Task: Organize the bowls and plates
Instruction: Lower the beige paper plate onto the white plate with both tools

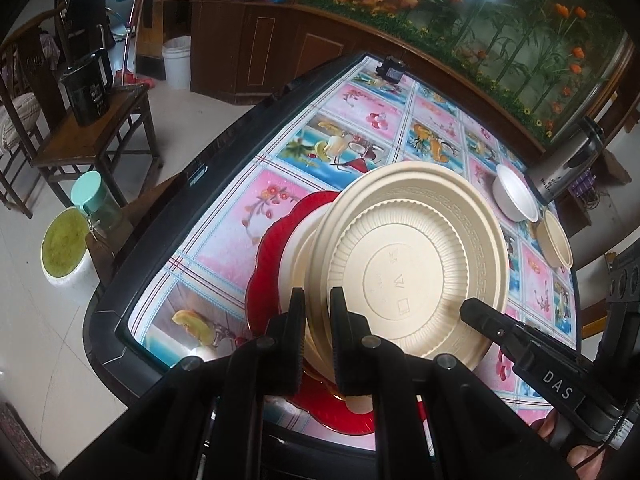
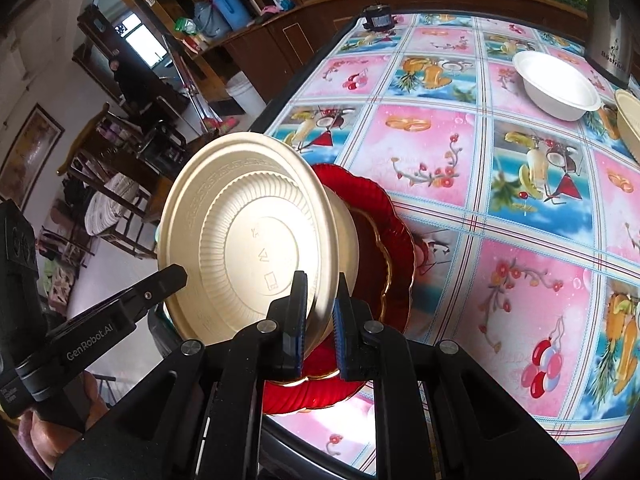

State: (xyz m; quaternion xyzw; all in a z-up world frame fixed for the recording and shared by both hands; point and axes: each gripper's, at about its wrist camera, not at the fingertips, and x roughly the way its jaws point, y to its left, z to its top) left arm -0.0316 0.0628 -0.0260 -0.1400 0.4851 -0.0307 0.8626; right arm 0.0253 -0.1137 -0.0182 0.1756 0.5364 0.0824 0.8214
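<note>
The cream plate (image 1: 416, 264) is pinched at its rim by both grippers (image 1: 316, 316) (image 2: 322, 312), tilted above the red plate (image 2: 384, 240).

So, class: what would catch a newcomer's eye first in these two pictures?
First, the beige plate, tipped up on edge with its ribbed underside to the cameras, gripped at its rim by the left gripper and the right gripper. Behind it lies a glossy red plate near the table's front edge. Beneath everything, the tablecloth blazes with pink and blue fruit squares.
</note>
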